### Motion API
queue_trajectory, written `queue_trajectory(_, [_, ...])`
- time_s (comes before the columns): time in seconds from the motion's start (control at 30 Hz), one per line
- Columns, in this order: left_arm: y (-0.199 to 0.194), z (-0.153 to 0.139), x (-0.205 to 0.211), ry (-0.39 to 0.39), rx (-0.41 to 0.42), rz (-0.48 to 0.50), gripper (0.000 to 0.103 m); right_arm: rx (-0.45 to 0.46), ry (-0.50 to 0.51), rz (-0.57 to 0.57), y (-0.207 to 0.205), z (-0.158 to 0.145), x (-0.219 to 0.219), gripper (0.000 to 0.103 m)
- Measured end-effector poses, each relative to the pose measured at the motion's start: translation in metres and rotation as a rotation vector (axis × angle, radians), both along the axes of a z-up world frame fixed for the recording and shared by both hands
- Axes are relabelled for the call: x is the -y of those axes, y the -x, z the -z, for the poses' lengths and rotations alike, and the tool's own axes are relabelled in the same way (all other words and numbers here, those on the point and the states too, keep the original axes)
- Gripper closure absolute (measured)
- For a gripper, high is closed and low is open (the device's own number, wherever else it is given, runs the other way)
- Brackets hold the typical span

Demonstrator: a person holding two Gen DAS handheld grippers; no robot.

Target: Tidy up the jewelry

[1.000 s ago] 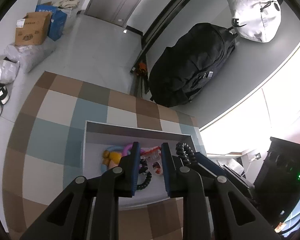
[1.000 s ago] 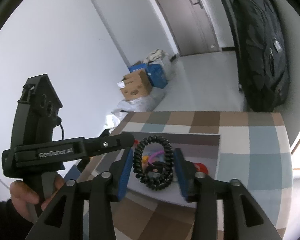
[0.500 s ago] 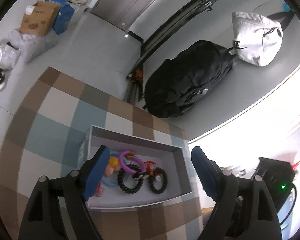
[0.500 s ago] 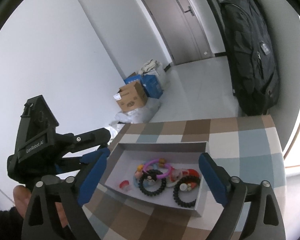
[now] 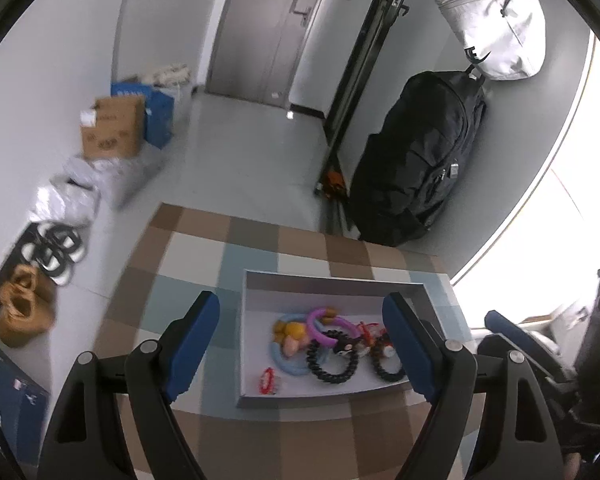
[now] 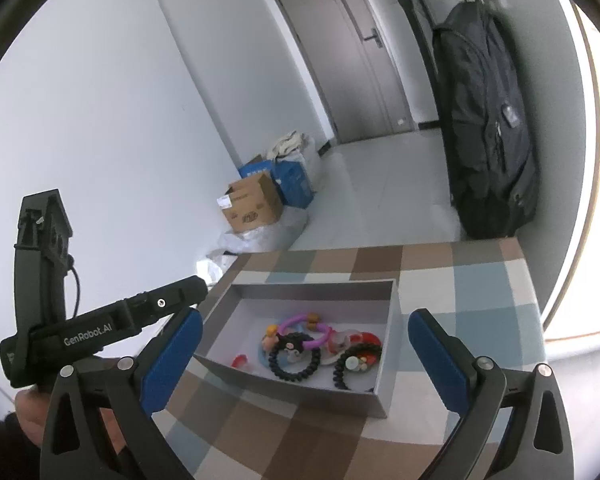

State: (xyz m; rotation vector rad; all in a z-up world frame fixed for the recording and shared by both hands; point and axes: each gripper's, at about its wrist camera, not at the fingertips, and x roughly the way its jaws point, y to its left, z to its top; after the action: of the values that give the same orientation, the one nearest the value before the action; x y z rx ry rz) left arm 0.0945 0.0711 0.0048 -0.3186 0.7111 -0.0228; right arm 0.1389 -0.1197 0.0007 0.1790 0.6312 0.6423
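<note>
A black backpack (image 5: 416,160) hangs by a grey door (image 5: 268,28) — cardboard box (image 5: 114,128) opposite.

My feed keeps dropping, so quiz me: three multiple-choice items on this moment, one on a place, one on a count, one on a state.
1. Where does the purple ring lie?
A. inside the grey box
B. on the checked tablecloth
C. on the floor

2. How many black coil hair ties are in the box?
A. one
B. two
C. four

3. What is the right gripper doing?
A. gripping a hair tie
B. shut, empty
C. open, empty

Key: 1 A, it rests among the trinkets within the walls. 2 B, one beside another. 3 C, its fingers stand wide apart with nothing between.
</note>
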Motion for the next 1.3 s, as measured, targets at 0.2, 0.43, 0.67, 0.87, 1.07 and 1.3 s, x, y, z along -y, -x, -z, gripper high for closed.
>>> queue_trajectory(0.2, [0.016,-0.002,-0.003,-0.036,0.021,-0.054,0.017,0.040,0.020,0.014,0.019,-0.005,0.003,0.000])
queue_trajectory(0.43, [0.034,-0.006,-0.002,-0.081,0.040,-0.097,0.014,0.111,0.080,0.003,0.041,-0.010,0.002,0.000])
queue_trajectory(0.67, [0.049,-0.005,0.005,-0.137,0.057,-0.123,0.013,0.114,0.085,0.010,0.058,-0.010,0.008,0.000])
queue_trajectory(0.87, [0.057,-0.005,0.015,-0.189,0.070,-0.113,0.013,0.121,0.102,0.009,0.064,-0.009,0.008,0.000])
queue_trajectory(1.07, [0.058,-0.007,0.021,-0.217,0.074,-0.108,0.012,0.120,0.105,0.014,0.066,-0.007,0.009,0.000])
queue_trajectory(1.3, [0.059,-0.005,0.022,-0.221,0.067,-0.104,0.012,0.112,0.104,0.022,0.064,-0.007,0.011,0.000])
